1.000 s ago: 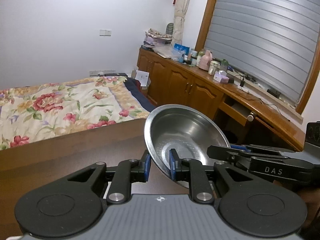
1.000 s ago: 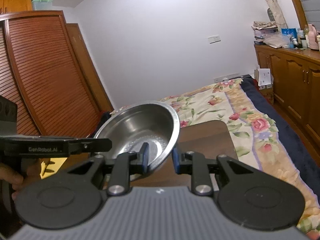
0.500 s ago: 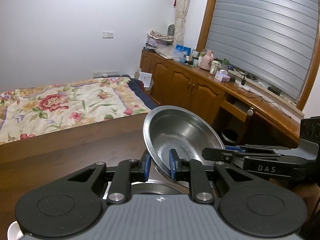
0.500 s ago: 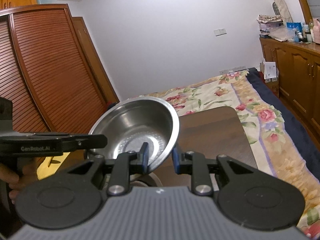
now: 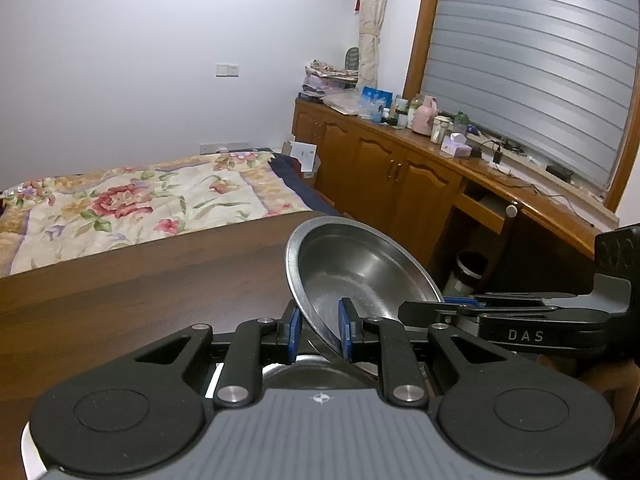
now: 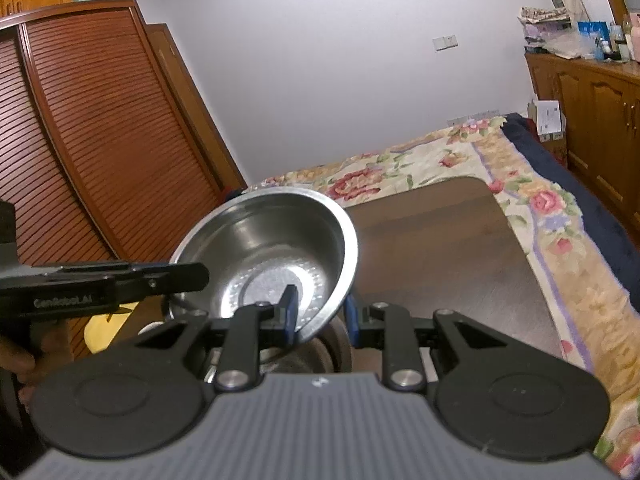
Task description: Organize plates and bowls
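The left gripper (image 5: 319,338) is pinching the rim of a steel bowl (image 5: 352,276) between its blue pads, one pad inside the wall and one outside, with only a narrow gap between the fingers. The right gripper (image 6: 320,314) is clamping the opposite rim of the same bowl (image 6: 276,256) in the same way, so both are carrying it tilted above the dark wooden table (image 5: 140,292). Each gripper is showing in the other's view, reaching in from the side to the rim.

Directly beneath the held bowl, another metal vessel (image 6: 320,350) is sitting on the table; it is probably a second bowl, though the fingers are hiding most of it. A person's hand (image 6: 24,356) is gripping the left tool's handle at the frame edge.

Beyond the table a bed with a floral quilt (image 5: 128,204) is lying, a cluttered wooden cabinet counter (image 5: 440,160) is running under a shuttered window (image 5: 532,60), and a louvred wardrobe (image 6: 88,140) is standing at the left.
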`<action>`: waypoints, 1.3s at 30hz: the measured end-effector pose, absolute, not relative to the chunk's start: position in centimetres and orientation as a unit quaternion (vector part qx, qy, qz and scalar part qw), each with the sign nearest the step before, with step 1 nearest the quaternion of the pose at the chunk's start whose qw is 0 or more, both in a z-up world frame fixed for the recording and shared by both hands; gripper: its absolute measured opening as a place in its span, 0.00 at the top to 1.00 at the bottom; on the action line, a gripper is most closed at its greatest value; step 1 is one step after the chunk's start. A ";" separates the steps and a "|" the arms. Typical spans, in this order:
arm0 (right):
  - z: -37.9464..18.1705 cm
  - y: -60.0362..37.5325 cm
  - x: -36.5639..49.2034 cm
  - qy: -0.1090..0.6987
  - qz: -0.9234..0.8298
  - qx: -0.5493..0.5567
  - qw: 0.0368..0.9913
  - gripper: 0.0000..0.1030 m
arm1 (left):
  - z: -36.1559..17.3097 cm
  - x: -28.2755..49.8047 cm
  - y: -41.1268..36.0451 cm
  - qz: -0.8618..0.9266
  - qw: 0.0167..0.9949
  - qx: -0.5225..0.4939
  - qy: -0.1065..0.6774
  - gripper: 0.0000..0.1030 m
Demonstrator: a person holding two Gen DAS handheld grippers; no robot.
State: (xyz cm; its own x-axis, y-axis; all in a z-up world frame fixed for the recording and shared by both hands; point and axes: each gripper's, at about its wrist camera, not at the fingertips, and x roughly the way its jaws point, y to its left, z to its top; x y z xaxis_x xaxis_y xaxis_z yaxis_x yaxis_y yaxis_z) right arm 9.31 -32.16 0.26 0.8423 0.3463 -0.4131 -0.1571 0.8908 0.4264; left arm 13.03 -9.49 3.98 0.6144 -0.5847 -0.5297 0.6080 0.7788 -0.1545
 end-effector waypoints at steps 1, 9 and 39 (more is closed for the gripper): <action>0.1 -32.0 9.3 0.248 0.135 0.193 0.940 0.74 | 3.8 12.9 -9.3 -0.331 0.898 0.019 0.289 0.79; -0.7 -30.4 8.9 0.263 0.144 0.179 0.937 0.74 | 2.2 11.9 -8.0 -0.318 0.900 0.018 0.297 0.78; -1.9 -26.9 8.2 0.286 0.143 0.086 0.944 0.74 | -2.7 10.5 -6.7 -0.283 0.899 0.031 0.334 0.74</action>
State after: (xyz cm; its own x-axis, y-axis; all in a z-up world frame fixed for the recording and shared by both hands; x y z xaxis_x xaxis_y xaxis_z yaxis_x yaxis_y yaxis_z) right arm 8.16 -26.87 -1.85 0.7960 0.3183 -0.5148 -0.2202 0.9446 0.2435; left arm 10.55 -6.74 -2.74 0.6167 -0.4884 -0.6174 0.5292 0.8378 -0.1341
